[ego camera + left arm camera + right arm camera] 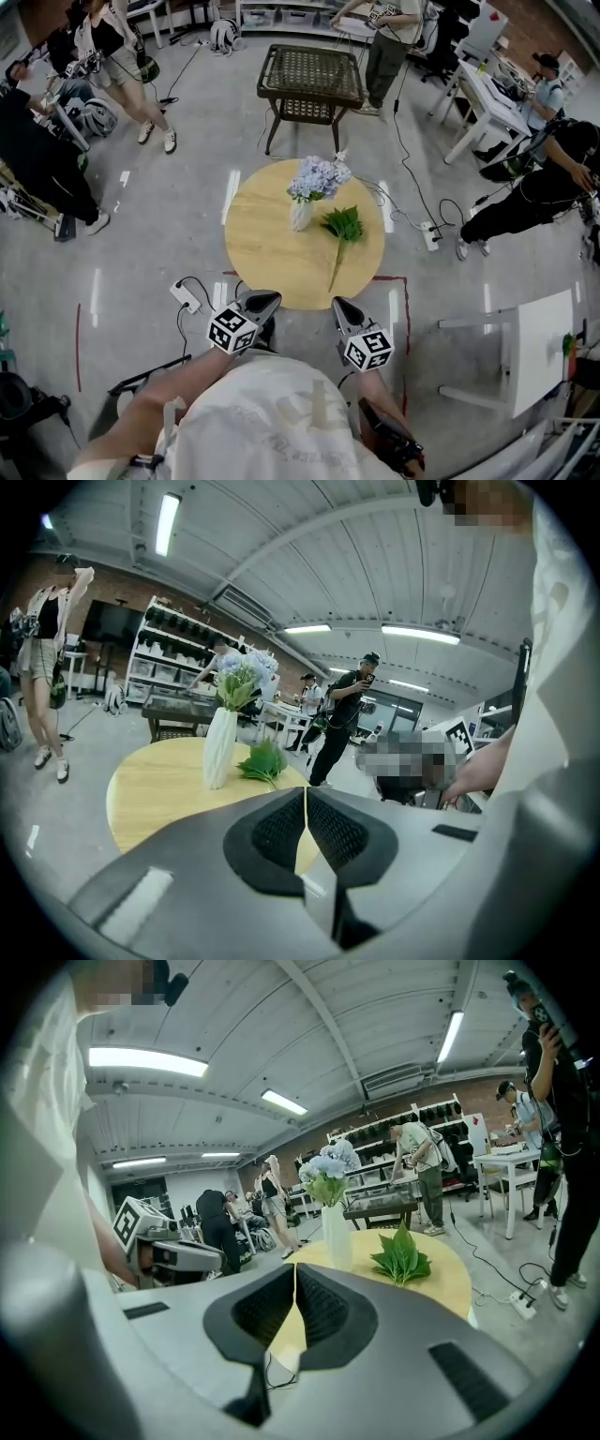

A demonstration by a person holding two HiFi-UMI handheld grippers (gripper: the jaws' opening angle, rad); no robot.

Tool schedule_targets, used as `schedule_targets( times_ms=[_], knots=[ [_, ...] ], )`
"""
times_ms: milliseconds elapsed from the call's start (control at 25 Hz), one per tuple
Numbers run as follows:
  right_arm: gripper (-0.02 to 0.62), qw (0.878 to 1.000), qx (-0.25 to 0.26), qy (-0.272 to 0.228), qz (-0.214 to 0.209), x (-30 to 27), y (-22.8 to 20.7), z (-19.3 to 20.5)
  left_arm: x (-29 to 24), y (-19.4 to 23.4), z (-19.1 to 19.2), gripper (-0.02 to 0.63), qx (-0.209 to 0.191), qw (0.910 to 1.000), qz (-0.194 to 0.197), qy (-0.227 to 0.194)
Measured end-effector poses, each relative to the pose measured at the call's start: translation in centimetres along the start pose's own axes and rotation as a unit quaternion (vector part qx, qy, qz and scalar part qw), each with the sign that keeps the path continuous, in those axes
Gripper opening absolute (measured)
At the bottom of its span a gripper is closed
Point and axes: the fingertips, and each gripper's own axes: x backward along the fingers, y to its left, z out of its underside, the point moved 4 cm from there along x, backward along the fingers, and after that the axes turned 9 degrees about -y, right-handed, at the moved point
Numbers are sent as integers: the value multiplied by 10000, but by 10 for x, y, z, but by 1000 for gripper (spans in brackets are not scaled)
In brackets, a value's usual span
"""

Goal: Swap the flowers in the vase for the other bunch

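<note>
A white vase [300, 215] with pale blue flowers [318, 176] stands near the middle of a round wooden table [262, 244]. Beside it on the right lies a green leafy bunch [343, 225] with a long stem. Both grippers hang at the table's near edge, short of these things. My left gripper [265, 302] is shut and holds nothing; its view shows the vase [220, 747] and the leaves [263, 761] ahead. My right gripper [341, 307] is also shut and empty, with the vase [336, 1234] and the leafy bunch [401, 1258] beyond its jaws.
A dark wicker side table [310, 81] stands beyond the round table. Several people stand or crouch around the room. A power strip [185, 296] and cables lie on the floor by the table's near left; another strip [430, 235] lies to the right. White tables [544, 339] stand at the right.
</note>
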Motion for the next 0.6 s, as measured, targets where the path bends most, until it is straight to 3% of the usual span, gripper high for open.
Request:
schedule_targets(
  times_ms=[600],
  knots=[
    [8, 9997, 43, -37, 225, -41, -20, -18, -32, 42, -27, 11, -84, 9996, 283, -21]
  ],
)
